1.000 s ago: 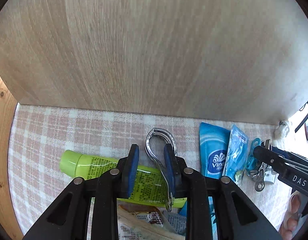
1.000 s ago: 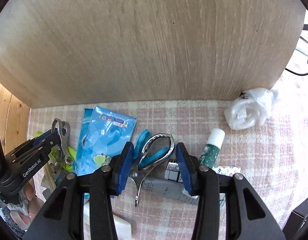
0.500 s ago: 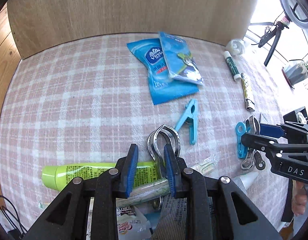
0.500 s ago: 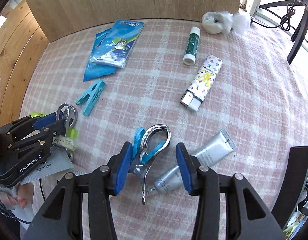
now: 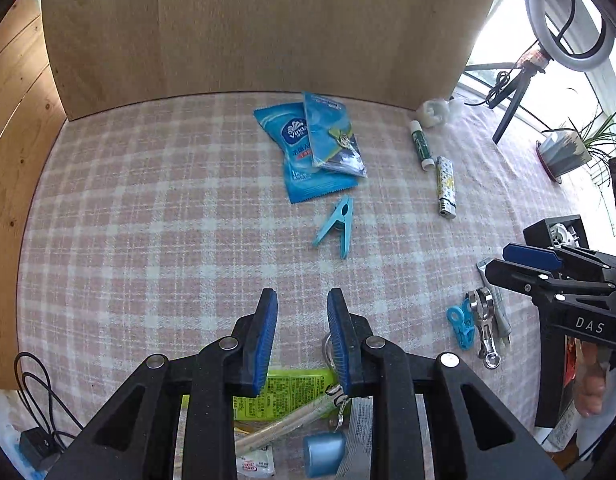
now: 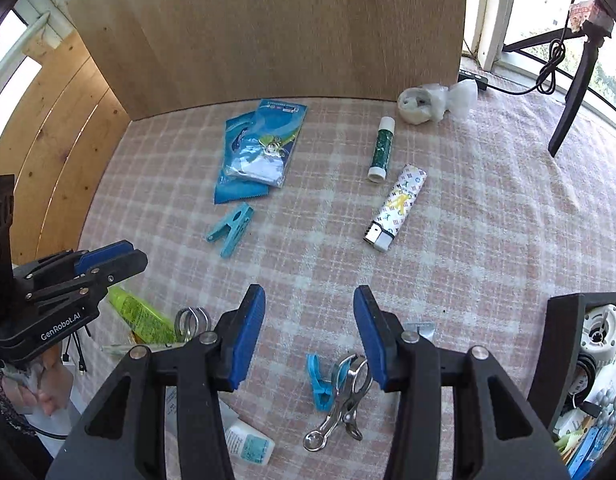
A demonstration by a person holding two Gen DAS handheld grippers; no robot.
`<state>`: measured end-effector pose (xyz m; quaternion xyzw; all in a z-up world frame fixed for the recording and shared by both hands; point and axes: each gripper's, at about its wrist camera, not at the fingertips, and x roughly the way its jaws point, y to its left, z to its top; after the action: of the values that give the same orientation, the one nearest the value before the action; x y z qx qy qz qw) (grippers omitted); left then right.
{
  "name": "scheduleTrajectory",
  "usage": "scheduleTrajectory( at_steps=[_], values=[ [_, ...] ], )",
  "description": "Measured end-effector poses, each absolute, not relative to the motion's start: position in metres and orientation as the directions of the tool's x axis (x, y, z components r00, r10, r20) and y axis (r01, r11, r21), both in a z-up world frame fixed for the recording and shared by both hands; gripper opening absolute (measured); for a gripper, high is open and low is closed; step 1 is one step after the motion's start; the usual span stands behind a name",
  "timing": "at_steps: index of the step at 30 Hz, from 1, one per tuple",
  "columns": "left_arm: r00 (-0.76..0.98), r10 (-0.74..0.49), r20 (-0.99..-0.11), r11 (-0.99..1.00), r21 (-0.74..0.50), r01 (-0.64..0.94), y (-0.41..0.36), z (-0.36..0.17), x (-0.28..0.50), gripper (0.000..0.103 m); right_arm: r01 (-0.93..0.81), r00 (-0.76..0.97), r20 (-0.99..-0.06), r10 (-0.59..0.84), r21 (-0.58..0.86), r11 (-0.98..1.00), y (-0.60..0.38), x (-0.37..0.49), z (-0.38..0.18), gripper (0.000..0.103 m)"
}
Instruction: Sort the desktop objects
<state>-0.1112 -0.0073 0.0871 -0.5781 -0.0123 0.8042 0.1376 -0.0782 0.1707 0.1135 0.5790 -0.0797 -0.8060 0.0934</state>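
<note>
tongs [image 5: 301, 332] apart, empty | metal clip [image 5: 328, 350] half hidden behind them

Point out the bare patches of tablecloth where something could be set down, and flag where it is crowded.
Free: the wide stretch left of the tissue packs and blue clothespin, running to the wooden side wall; also the cloth right of the lighter. Crowded: the near edge, with the green tube and metal clips under both open grippers.
</note>
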Motion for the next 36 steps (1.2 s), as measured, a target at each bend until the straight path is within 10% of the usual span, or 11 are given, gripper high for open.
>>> scheduleTrajectory(
  at_steps=[11, 28, 36],
  values=[
    [-0.271, 0.288, -0.918, -0.958, -0.274, -0.089, -0.015, 0.051, -0.215, 0.024, -0.048, -0.247, -0.931, -0.27, 0.291, -0.956, 0.121, -0.243, 0.053, 0.049],
    [-0.229, 0.318, -0.92, -0.948, -0.315, -0.054, -0.014, 0.017, -0.248, 0.024, -0.039, -0.198, -0.966, -0.167, 0.178, -0.983, 0.102, -0.274, 0.012, 0.063],
    [-0.224, 0.303, -0.926, -0.953, -0.293, -0.078, 0.018, 0.016, -0.259, 0.049, -0.044, -0.187, -0.972, -0.142, 0.153, -0.987, 0.129, -0.265, 0.013, 0.058]
  ],
)
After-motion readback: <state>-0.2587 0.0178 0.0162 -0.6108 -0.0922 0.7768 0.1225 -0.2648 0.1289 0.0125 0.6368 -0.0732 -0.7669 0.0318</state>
